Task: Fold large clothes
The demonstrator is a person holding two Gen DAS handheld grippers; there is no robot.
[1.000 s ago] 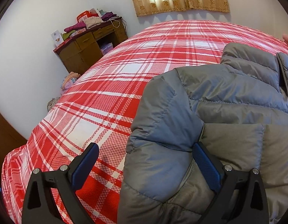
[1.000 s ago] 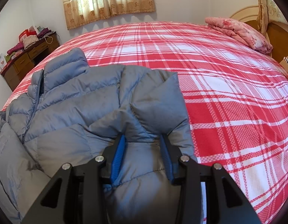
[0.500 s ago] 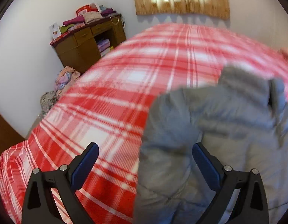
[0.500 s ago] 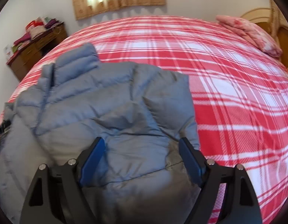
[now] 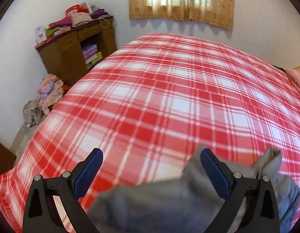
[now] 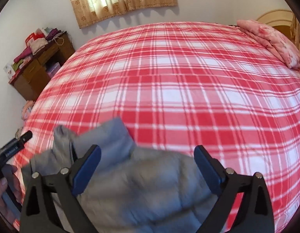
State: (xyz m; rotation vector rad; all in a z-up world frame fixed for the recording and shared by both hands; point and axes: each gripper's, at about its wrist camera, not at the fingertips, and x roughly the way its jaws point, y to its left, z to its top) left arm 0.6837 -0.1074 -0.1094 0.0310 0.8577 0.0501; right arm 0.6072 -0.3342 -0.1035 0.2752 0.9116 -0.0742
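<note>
- Our left fingers [image 5: 149, 169] stand spread wide, grasping nothing; the grey puffer jacket [image 5: 169, 200] lies just below and to their right
- Our right fingers [image 6: 148, 164] are likewise released, with the jacket [image 6: 142, 190] directly beneath and between them
- The jacket sits bunched at the near edge of the bed [image 6: 179, 81], its length seemingly running side to side between our hands
- We judge the right hand nearer its bulk
- Ahead, the plaid cover gives wide open room; a pink pillow [image 6: 272, 40] lies well apart

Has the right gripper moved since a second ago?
Yes. The right gripper has let go of the grey jacket and pulled back: the curtain and bed now look farther off.
</note>
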